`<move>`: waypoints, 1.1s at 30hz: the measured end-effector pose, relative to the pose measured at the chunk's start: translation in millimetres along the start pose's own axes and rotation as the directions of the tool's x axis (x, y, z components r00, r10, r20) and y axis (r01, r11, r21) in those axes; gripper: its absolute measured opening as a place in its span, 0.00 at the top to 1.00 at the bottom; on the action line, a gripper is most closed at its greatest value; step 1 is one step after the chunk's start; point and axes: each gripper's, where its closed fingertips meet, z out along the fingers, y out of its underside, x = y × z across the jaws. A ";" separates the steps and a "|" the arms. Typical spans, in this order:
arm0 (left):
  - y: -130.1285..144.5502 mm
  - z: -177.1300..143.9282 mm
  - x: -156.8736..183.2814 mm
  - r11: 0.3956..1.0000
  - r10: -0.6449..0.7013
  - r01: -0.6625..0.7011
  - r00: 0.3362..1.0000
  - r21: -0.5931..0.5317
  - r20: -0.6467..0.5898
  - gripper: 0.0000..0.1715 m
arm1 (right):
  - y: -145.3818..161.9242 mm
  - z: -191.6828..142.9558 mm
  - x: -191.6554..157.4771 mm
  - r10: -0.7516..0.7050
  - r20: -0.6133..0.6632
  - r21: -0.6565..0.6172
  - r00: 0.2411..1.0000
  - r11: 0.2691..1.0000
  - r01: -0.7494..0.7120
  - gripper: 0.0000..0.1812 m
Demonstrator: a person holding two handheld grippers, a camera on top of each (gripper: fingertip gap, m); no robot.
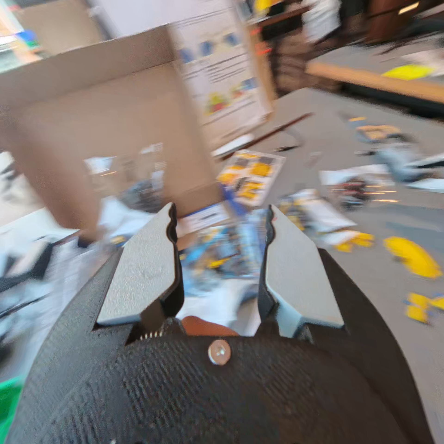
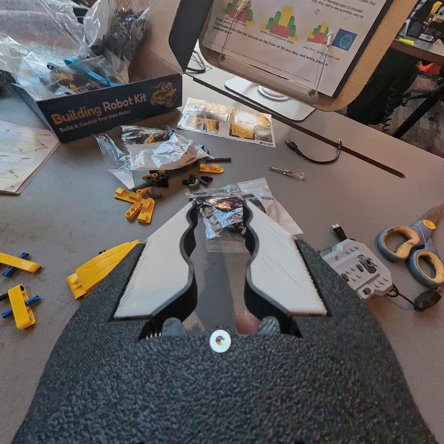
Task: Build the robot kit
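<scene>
My right gripper (image 2: 219, 211) is parted, empty, over a sealed bag (image 2: 230, 213) mid-tabletop: light, crinkly, slippery, I'd judge; pinch its edge. Left gripper (image 1: 222, 211) wide, empty, above blurred bags.

Parts bag (image 2: 222, 216) blocks ahead; bare table (image 2: 336, 204) to the right.

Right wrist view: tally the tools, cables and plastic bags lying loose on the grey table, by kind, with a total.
Scissors: 1
Small screwdriver: 1
Short black cable: 1
Plastic bags: 2, one torn open and one sealed, which lies between the open fingers of the right gripper
Total: 5
</scene>
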 end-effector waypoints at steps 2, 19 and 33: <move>22.4 14.5 -81.3 0.991 -0.057 0.074 0.987 -0.108 0.148 0.57 | 2.3 2.2 0.5 0.021 0.001 0.033 1.000 0.999 -0.021 0.80; 146.9 130.6 -168.9 0.804 -0.230 0.305 0.951 -0.510 0.205 0.71 | 6.2 7.7 0.3 -0.053 -0.023 0.105 0.998 0.993 0.055 0.82; 98.3 65.2 -175.3 0.886 -0.293 0.300 0.953 -0.352 0.074 0.87 | 4.7 6.4 2.1 -0.042 -0.027 0.117 0.999 0.992 0.045 0.83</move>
